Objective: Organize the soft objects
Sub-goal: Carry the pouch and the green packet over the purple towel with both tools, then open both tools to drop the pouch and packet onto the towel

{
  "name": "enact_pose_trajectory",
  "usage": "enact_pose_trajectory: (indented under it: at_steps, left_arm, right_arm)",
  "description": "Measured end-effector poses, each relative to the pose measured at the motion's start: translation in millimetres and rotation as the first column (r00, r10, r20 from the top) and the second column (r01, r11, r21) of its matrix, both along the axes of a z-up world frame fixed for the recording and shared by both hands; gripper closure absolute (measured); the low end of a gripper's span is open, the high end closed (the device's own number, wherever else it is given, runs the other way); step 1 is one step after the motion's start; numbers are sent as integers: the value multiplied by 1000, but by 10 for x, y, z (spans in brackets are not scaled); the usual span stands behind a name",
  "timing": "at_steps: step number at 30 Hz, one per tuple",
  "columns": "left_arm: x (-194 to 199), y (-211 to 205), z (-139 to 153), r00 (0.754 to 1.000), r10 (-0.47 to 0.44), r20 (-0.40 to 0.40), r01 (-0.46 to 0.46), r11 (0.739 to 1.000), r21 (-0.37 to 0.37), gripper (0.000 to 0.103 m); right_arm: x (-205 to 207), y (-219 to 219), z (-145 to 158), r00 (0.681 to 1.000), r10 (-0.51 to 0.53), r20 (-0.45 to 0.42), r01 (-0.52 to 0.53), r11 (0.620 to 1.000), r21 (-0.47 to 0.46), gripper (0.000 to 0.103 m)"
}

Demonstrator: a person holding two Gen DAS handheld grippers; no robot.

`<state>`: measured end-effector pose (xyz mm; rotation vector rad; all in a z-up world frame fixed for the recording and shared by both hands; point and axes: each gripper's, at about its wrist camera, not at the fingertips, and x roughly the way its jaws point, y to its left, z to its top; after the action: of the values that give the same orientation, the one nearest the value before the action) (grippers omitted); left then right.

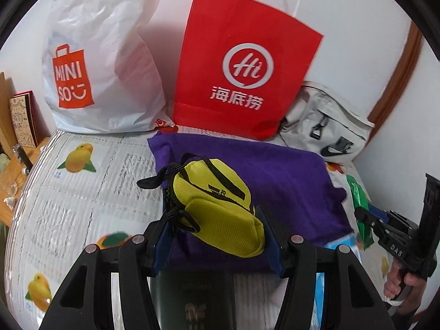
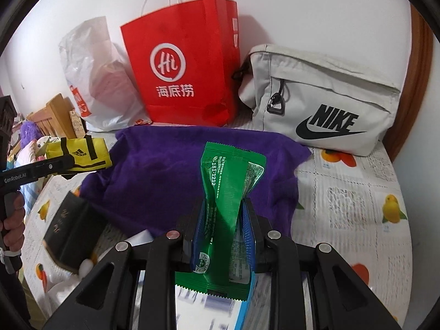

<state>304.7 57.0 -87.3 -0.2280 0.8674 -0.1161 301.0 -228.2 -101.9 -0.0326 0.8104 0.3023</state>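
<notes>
The left tongs (image 1: 217,236) gripped a small yellow fabric pouch (image 1: 220,209); the right tongs (image 2: 222,236) pinched a green foil packet (image 2: 225,189), probably carrying both toward the bags.

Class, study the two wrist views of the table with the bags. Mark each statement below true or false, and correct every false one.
1. The left gripper holds a yellow pouch. True.
2. The right gripper is empty. False: its fingers squeeze a green packet.
3. The red paper bag lies flat on the table. False: it stands upright by the wall.
4. A purple cloth lies spread in front of the red bag. True.
5. The grey bag stands to the left of the red bag. False: it rests to the right; the white plastic bag is on the left.
</notes>
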Motion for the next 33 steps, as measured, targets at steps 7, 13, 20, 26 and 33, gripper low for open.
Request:
enact_pose_trajectory:
  at_steps: [7,13,20,26,33]
  left_arm:
    - [429,-89,-137,999,1,-37,0,1000,27,48]
    - [688,-124,-310,997,19,-79,-18,1000,11,48]
    - [851,-116,-442,992,32,-122,-33,999,-4,48]
    - [901,-115,-518,988,41,-149,-41,999,3,46]
    - [913,-85,-530,978,55,-201,-56,998,1,35]
  right_arm:
    - [342,-29,-241,999,6,-54,-7,1000,-17,76]
    - [506,-21,-396,995,8,-96,-12,999,-32,76]
    - [647,9,-550,987,8,-163,-16,999,-50,76]
    - [662,31,-629,983,7,-185,-19,998,-63,72]
    - [614,69,-578,988,-7,-157,-8,995,-96,49]
